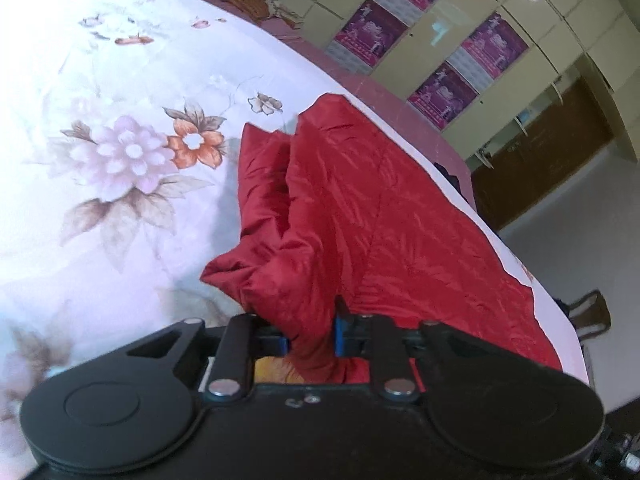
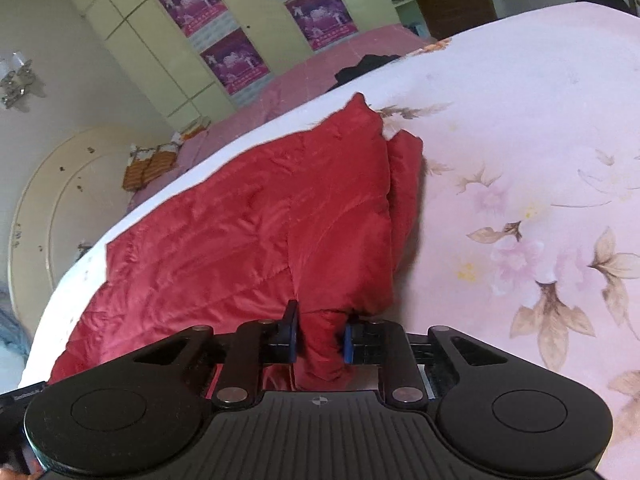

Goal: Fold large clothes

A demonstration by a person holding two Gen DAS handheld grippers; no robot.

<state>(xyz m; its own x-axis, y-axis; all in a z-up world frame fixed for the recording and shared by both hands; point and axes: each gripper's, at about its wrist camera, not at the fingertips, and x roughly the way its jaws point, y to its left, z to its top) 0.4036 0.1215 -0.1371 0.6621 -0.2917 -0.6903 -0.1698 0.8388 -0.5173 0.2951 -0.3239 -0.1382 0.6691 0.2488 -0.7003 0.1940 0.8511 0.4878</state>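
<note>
Left gripper [image 1: 309, 330] was clamped on a bunched fold of the red quilted garment [image 1: 360, 208], with cloth filling the narrow gap between its two blue pads [image 1: 283, 345]. Right gripper [image 2: 320, 336] was likewise clamped on a gathered edge of the same garment [image 2: 256, 232], red fabric pinched between its blue pads [image 2: 347, 343]. Both tools pointed downward at an angle toward the bed.

Position of the garment: it lay spread on the floral bedsheet [image 1: 100, 160], near the edge of the bed. In the left wrist view the cloth extended up and to the right from the jaws, with a rumpled, doubled-over section rising directly ahead of the fingers. In the right wrist view the cloth extended up and to the left, with a folded corner standing up ahead of the jaws and a second layer showing just beside it.

Surroundings: a cream wardrobe [image 2: 132, 40] carrying purple posters [image 2: 192, 2] stood beyond the bed. A pink cover [image 2: 320, 60] lay past the sheet. A brown door [image 1: 544, 152] was visible in the left wrist view, to the right of the wardrobe.
</note>
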